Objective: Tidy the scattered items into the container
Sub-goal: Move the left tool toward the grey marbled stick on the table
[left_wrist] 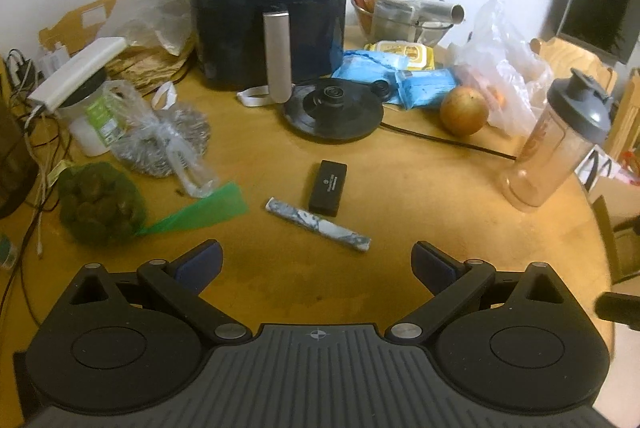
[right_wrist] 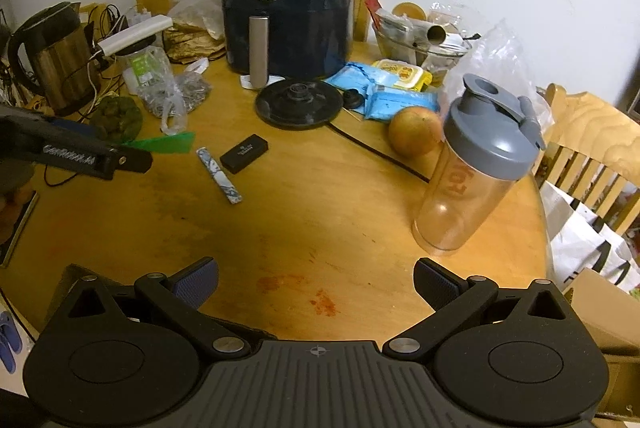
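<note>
Left wrist view: left gripper spread wide, empty, above bare round wooden table. Just ahead, marbled blue-white paper-wrapped stick touching small black rectangular box, print unreadable.

Right wrist view: right gripper spread, empty. Clear grey-lidded shaker bottle near table's right edge, orange lettering unclear.

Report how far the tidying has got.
Nothing looks done yet: the black case and the patterned stick lie loose on the table, and the shaker bottle appears empty with its lid on. In hand: nothing; the left gripper and right gripper are both open and empty. All the picking up remains.
</note>
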Motion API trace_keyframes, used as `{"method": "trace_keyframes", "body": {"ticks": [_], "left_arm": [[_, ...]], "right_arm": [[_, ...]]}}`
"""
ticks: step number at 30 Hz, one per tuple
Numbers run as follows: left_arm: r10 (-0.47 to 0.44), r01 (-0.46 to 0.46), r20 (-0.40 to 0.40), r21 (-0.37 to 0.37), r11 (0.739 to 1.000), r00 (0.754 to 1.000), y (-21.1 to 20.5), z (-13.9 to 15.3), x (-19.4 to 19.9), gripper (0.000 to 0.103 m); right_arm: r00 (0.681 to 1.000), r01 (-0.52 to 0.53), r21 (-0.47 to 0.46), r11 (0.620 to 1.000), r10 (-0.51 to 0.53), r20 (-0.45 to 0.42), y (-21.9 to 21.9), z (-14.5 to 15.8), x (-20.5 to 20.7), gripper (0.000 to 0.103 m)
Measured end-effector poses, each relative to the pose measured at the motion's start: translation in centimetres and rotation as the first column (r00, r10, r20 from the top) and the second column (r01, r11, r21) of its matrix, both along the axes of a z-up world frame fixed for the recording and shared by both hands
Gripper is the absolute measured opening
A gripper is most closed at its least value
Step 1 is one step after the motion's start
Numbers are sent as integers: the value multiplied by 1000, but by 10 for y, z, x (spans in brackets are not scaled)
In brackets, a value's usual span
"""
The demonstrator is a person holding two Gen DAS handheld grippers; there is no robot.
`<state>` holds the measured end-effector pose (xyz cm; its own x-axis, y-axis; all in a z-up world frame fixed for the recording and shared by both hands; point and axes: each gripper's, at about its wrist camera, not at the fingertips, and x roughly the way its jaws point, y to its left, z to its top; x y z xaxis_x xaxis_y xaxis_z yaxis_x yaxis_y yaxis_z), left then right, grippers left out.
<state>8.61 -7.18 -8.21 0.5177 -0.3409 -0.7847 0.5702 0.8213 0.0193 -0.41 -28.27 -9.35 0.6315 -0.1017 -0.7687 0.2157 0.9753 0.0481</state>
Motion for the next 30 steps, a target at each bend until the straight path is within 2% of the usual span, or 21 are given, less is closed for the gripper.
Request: {"method": "trace_keyframes", "body": {"ticks": [10, 15, 16, 17, 18, 22, 30], "left_arm": [[-35, 35, -35, 12, 999, 999, -21, -27, 27, 103], [-19, 21, -67, 30, 999, 998, -29, -47, 46, 102], [-14, 16, -75, 32, 999, 997, -30, -52, 50, 101], [-11, 14, -80, 33, 999, 997, -32, -56, 53, 91], [-8, 11, -87, 39, 999, 996, -33, -60, 57, 86], [21, -12, -109, 77, 997, 994, -38, -78, 71, 86], [30, -20, -138, 74, 997, 990, -48, -98, 87, 80]], "right_arm": [[999, 36, 18, 999, -36, -11, -14, -5, -2, 103], [998, 61, 30, 998, -61, -22, -21, -9, -3, 103], [998, 64, 30, 997, -63, -25, -22, -10, -3, 103], [997, 67, 28, 997, -66, -28, -22, -11, -3, 103], [997, 70, 27, 997, -69, -29, -23, -11, -4, 103], [996, 85, 24, 996, -84, -39, -27, -13, -4, 103], [991, 117, 14, 993, -116, -62, -33, -16, -7, 103]]}}
